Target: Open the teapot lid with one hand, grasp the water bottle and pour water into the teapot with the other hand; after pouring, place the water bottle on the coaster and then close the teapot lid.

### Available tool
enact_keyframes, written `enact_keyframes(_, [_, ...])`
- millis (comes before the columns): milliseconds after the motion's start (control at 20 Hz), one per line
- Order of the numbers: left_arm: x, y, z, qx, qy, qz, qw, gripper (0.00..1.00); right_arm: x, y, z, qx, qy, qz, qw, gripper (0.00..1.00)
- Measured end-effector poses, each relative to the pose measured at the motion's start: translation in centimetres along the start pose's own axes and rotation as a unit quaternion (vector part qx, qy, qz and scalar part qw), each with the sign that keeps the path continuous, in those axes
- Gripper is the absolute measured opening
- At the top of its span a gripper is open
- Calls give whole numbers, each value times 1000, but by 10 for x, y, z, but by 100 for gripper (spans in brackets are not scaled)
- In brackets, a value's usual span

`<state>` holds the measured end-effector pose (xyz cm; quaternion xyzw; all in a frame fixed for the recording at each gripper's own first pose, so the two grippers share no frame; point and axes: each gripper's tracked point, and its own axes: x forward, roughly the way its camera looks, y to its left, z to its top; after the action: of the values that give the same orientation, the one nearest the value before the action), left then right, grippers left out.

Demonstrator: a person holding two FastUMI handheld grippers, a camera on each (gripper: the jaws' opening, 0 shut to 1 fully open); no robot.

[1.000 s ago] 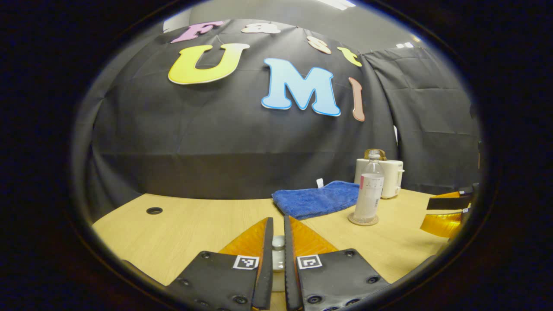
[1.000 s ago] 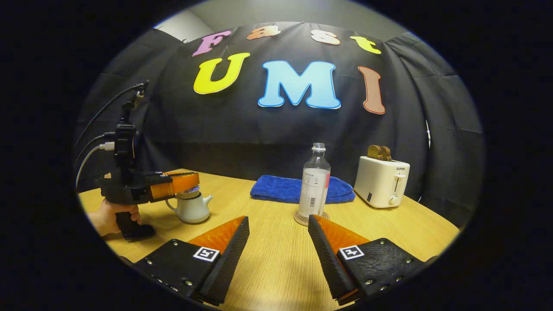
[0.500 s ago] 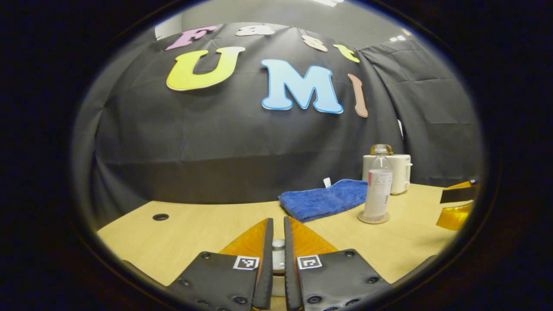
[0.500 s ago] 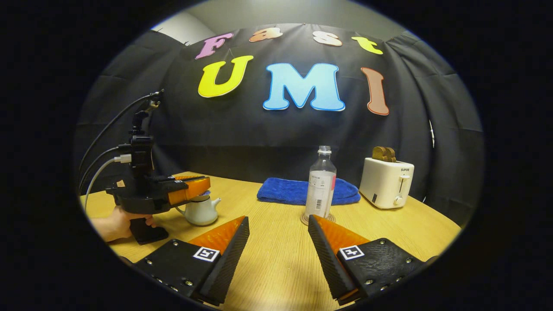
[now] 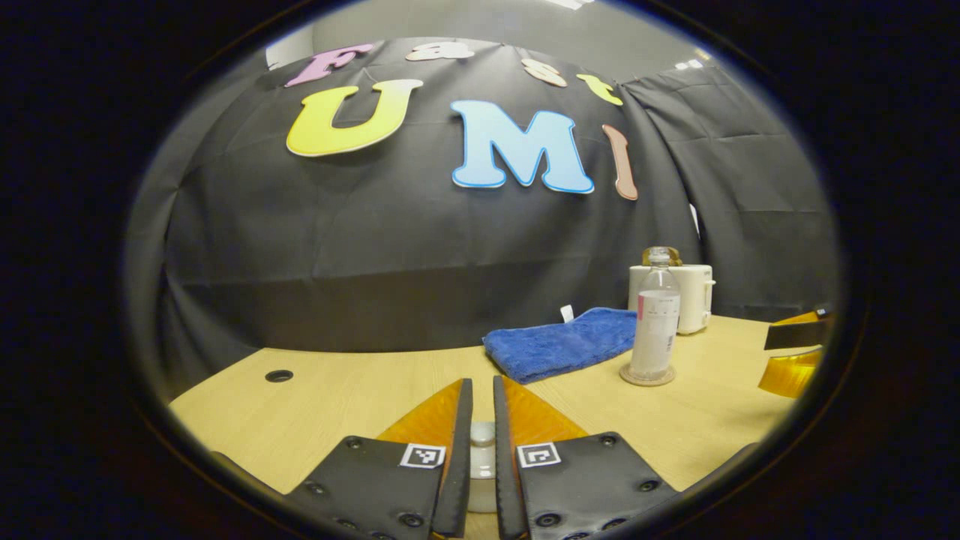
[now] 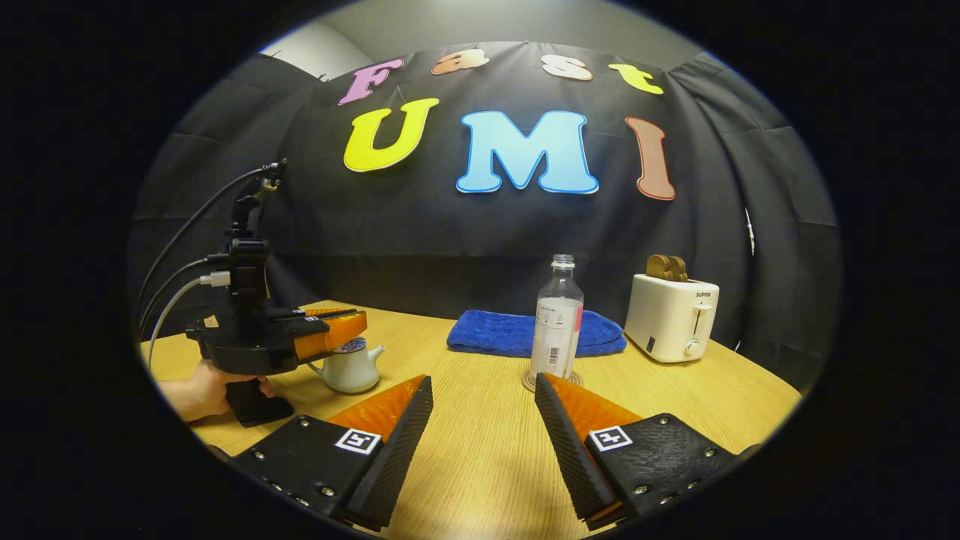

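Observation:
In the left gripper view my left gripper [image 5: 480, 384] is shut on the white knob of the teapot lid [image 5: 481, 448], which shows between its fingers. In the right gripper view the left gripper [image 6: 358, 328] sits on top of the small white teapot [image 6: 351, 371] at the left, with the patterned lid [image 6: 349, 346] at the pot's mouth. The clear water bottle [image 6: 556, 322] [image 5: 655, 322] stands upright and uncapped on a round coaster [image 6: 545, 383] [image 5: 646, 377]. My right gripper [image 6: 484, 382] is open, low over the table and short of the bottle.
A folded blue towel [image 6: 495, 334] lies behind the bottle. A white toaster [image 6: 670, 315] with bread in it stands at the back right. A hand [image 6: 199, 390] holds the left gripper's handle, with cables trailing from it. The wooden table [image 6: 480, 450] has a cable hole [image 5: 278, 376] at the far left.
The left gripper, still shut on the lid knob, has sunk a little toward the teapot. The right gripper has drawn back slightly and stays open. The bottle has not moved.

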<state>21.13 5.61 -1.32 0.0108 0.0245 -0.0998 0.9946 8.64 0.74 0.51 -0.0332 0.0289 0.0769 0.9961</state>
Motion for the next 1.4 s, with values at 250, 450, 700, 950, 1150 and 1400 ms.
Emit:
enact_keyframes(250, [-13, -5, 2, 3, -2, 6, 1000, 24, -2, 2, -1, -12, 0, -1, 1000, 86])
enact_keyframes(450, [-32, -8, 3, -1, -10, 21, 1000, 24, -8, -2, 3, -20, -16, -14, 1000, 86])
enact_keyframes(700, [-63, -14, 8, -6, -20, 44, 999, 25, -29, -11, -9, -11, -16, -29, 999, 86])
enact_keyframes(950, [-93, -29, 6, -13, -22, 58, 998, 34, -51, -16, -13, 0, -21, -34, 999, 86])
enact_keyframes(1150, [-120, -40, 7, -9, -25, 72, 997, 34, -67, -13, -14, 11, -25, -27, 999, 86])
enact_keyframes(1400, [-153, -59, 6, -9, -25, 86, 996, 34, -84, -6, -12, 27, -35, -20, 999, 86])
